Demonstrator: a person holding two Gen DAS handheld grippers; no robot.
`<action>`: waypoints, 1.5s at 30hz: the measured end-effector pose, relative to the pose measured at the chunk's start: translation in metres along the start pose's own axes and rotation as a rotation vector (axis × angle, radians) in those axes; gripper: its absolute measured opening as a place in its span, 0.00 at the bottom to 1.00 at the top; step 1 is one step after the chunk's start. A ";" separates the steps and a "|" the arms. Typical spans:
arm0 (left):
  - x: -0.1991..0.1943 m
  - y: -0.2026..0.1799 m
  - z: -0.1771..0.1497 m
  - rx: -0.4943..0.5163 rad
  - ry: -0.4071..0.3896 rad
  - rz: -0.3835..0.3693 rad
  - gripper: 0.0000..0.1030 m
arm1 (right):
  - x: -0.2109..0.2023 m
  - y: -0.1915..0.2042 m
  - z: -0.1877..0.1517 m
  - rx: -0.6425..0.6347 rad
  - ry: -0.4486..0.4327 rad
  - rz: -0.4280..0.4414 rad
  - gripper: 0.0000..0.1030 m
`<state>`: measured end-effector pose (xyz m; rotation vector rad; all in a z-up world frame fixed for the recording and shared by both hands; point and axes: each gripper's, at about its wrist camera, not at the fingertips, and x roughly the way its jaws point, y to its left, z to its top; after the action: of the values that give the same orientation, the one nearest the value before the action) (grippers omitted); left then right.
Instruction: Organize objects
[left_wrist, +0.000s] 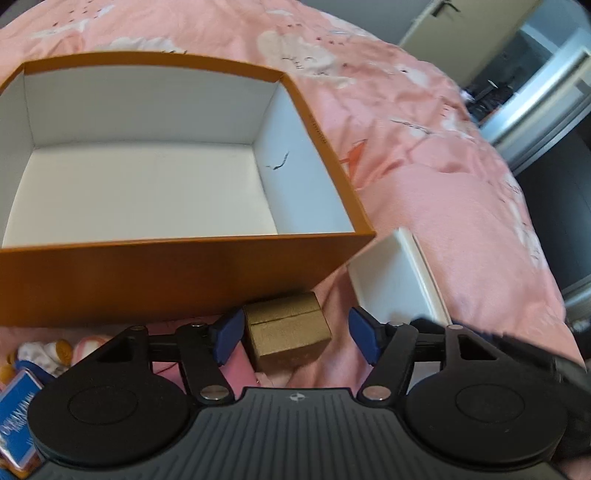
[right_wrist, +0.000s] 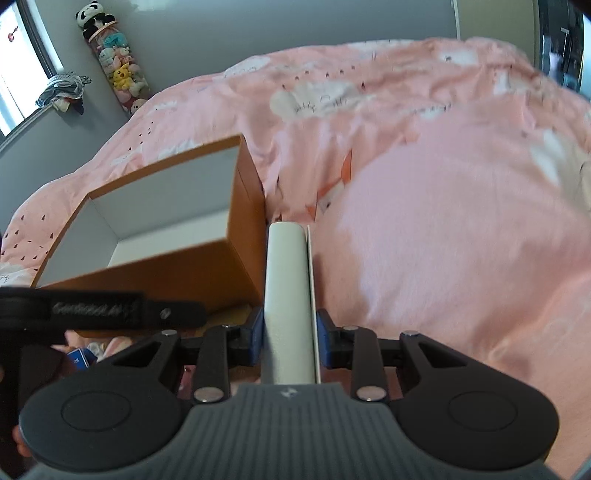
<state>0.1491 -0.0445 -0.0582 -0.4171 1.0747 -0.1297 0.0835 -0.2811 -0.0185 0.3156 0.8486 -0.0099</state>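
Right claw (right_wrist: 290, 341) clamps the white box (right_wrist: 288, 295), long axis pointing forward, just right of the orange box (right_wrist: 155, 258); left claw (left_wrist: 295, 338) gapes around the gold box (left_wrist: 288, 338) on the bed (left_wrist: 424, 184)

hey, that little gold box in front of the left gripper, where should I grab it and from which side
Grip the gold box across its two short side faces, below the lid seam, coming straight in from the near side. The left gripper is open and already straddles it: one blue finger sits at its left face, the other stands off to the right. The orange box stands close behind it, so the far side looks blocked.
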 end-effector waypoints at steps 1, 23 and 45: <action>0.005 0.000 0.000 -0.023 0.011 -0.002 0.85 | 0.002 -0.002 -0.002 0.000 0.002 0.004 0.30; 0.052 -0.001 -0.002 -0.095 0.115 0.121 0.76 | 0.031 -0.012 -0.012 0.014 0.057 0.076 0.30; -0.105 0.014 0.002 0.013 -0.220 -0.142 0.69 | -0.038 0.047 0.054 -0.103 -0.089 0.053 0.30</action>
<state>0.0998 0.0005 0.0237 -0.4844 0.8270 -0.2119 0.1039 -0.2553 0.0558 0.2393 0.7498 0.0688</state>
